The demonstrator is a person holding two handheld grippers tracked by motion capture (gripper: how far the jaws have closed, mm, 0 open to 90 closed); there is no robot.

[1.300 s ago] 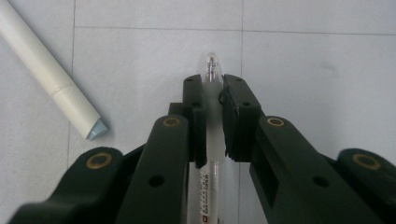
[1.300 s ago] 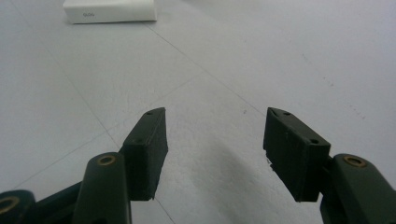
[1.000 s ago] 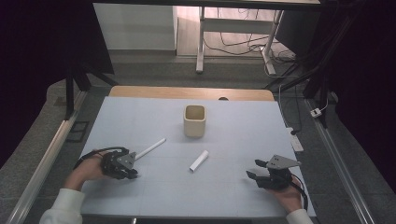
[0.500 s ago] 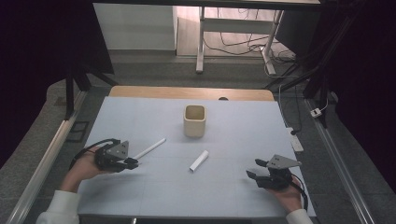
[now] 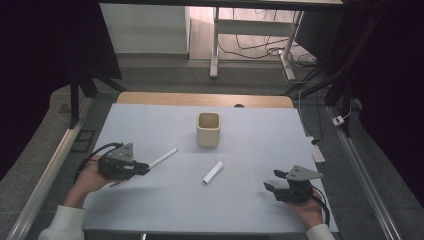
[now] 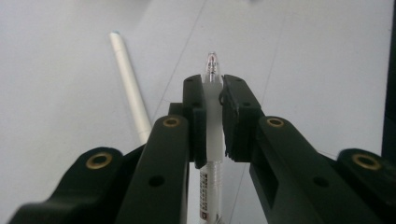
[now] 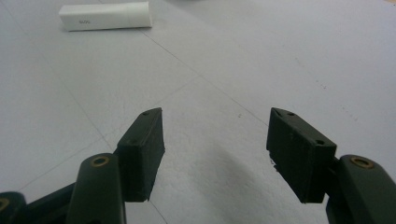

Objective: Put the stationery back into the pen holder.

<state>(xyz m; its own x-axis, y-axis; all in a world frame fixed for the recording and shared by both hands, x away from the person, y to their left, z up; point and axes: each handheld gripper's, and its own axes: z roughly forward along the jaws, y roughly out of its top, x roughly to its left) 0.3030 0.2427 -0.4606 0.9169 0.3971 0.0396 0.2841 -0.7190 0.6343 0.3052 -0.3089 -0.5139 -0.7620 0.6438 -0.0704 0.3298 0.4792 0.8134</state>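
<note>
Movement was on the left side only. The left gripper (image 5: 145,169), near the left edge of the surface (image 5: 250,145), had risen a little from where it was one second earlier, and it had turned so that its jaws pointed toward the middle. In the left gripper view its jaws were pressed together on a pen (image 6: 212,116) with a clear tip, and the pen stood out between the pads, off the surface. So the pen was no longer lying down; it was carried in the air above the left part of the surface.

The long white stick (image 5: 162,158) lay in the same place as before, just beside the left gripper's tip. In the left gripper view it lay flat on the surface (image 6: 128,88), apart from the held pen.

The right gripper (image 5: 272,181) rested near the front right corner and had not shifted. Its jaws were spread, with nothing between them (image 7: 215,135). The short white tube (image 5: 213,172) lay in the middle, between the two grippers, untouched.

The beige cup (image 5: 208,129) stood upright toward the far edge. I judge that the pick-up was done and that the pen could next go to the cup.
</note>
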